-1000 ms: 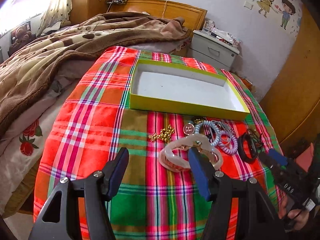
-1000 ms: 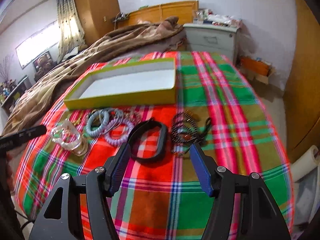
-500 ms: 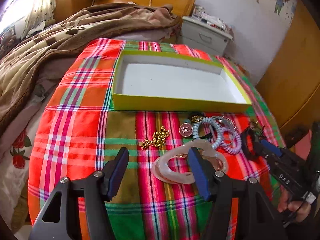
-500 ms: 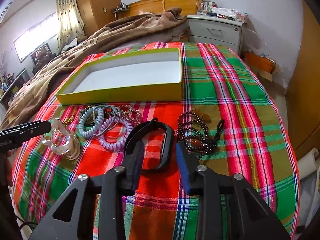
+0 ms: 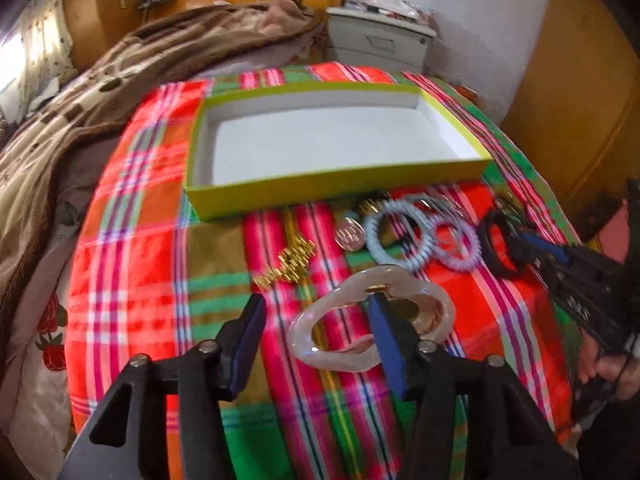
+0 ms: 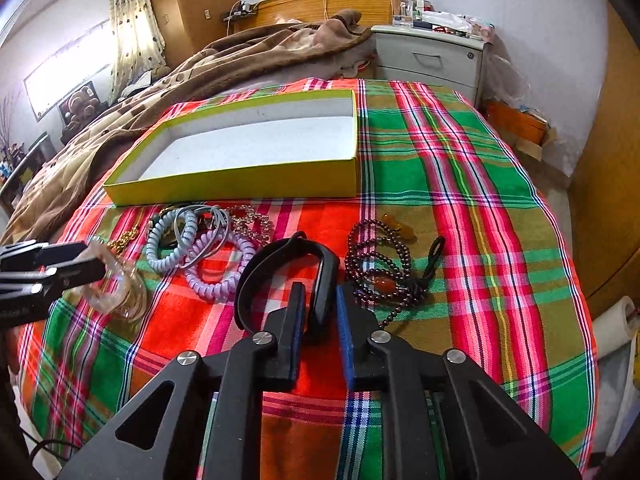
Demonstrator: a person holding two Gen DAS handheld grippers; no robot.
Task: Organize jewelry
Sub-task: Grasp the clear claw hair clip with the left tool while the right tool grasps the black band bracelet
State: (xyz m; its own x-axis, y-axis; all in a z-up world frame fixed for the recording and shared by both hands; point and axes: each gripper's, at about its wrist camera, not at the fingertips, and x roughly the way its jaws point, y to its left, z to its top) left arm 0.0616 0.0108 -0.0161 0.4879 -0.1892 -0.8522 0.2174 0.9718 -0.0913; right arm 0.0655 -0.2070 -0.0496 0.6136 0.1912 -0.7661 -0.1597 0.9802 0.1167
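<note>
The right claw [image 6: 318, 300] is nearly shut on the near-right side of the black band [image 6: 256, 272]; contact looks likely, though I cannot confirm it. The band lies mid-row on the plaid-covered surface [image 6: 460, 184], just before the yellow box [image 6: 240, 178]. It looks light, rubbery and springy, so pinching one side of the loop should hold.

The left claw [image 5: 316, 312] stands apart, straddling one side of the clear bangle [image 5: 344, 354] near the surface's front edge. That bangle seems stiff, smooth, probably slippery; grip its rim squarely.

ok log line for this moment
left gripper: open, astride clear bangle | right gripper: shut on black band | box: empty
</note>
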